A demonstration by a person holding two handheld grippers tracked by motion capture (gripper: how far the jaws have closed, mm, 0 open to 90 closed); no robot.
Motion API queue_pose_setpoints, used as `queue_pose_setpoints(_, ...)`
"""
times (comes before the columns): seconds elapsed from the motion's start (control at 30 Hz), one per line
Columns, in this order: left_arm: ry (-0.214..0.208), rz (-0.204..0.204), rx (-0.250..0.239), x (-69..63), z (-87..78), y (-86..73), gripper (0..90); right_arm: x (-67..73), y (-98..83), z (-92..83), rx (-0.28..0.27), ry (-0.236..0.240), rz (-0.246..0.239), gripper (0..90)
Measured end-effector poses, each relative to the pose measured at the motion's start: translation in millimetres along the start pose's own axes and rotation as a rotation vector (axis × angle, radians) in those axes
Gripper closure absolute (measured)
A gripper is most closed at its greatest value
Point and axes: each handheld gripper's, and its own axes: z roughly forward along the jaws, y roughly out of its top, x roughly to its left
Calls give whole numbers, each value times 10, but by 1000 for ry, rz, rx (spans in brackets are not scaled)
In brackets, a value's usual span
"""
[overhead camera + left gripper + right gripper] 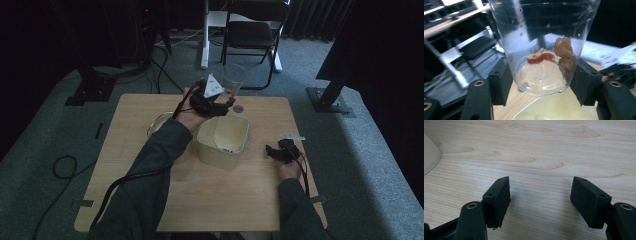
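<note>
A clear plastic cup (233, 77) (541, 37) hangs above the far edge of the wooden table (200, 200), just behind a cream square tub (220, 152). My left gripper (229, 100) (540, 83) is shut on the cup's lower part, one pad on each side. Inside the cup lie red fruit slices (537, 58) and two tan dried lumps (563, 47). My right gripper (272, 151) (540, 195) rests low over the table at the right of the tub, open, with bare wood between its pads.
A clear lid or dish (157, 122) lies left of the tub. A small grey round piece (238, 108) and a white scrap (292, 136) lie on the table. A black chair (252, 30) stands beyond the table.
</note>
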Motion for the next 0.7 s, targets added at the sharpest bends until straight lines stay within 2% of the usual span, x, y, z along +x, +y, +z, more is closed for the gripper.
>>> queue_pose_setpoints(0.03,-17,-5,6,-10,19,10,294,0,0,0,0,0,0,316)
queue_pose_setpoints(0.07,-3,6,29,-26,37,19,145,0,0,0,0,0,0,316)
queue_pose_setpoints(0.17,-12,7,62,-30,68,14,38,0,0,0,0,0,0,316)
queue_pose_setpoints(0.23,-24,-5,74,-3,69,-7,32,1,0,0,0,0,0,316)
queue_pose_setpoints(0.27,-11,-7,79,7,68,-20,30,1,0,0,0,-1,-1,316)
queue_pose_setpoints(0.33,-14,-36,74,54,53,-56,31,1,0,0,0,-1,-1,316)
queue_pose_setpoints(0.5,8,-68,77,155,3,-107,31,4,0,0,1,-2,-1,316)
queue_pose_setpoints(0.6,31,-79,81,209,-43,-138,32,6,1,0,1,-4,-3,315)
queue_pose_setpoints(0.7,34,-87,80,241,-76,-156,37,6,1,1,2,-5,-4,315)
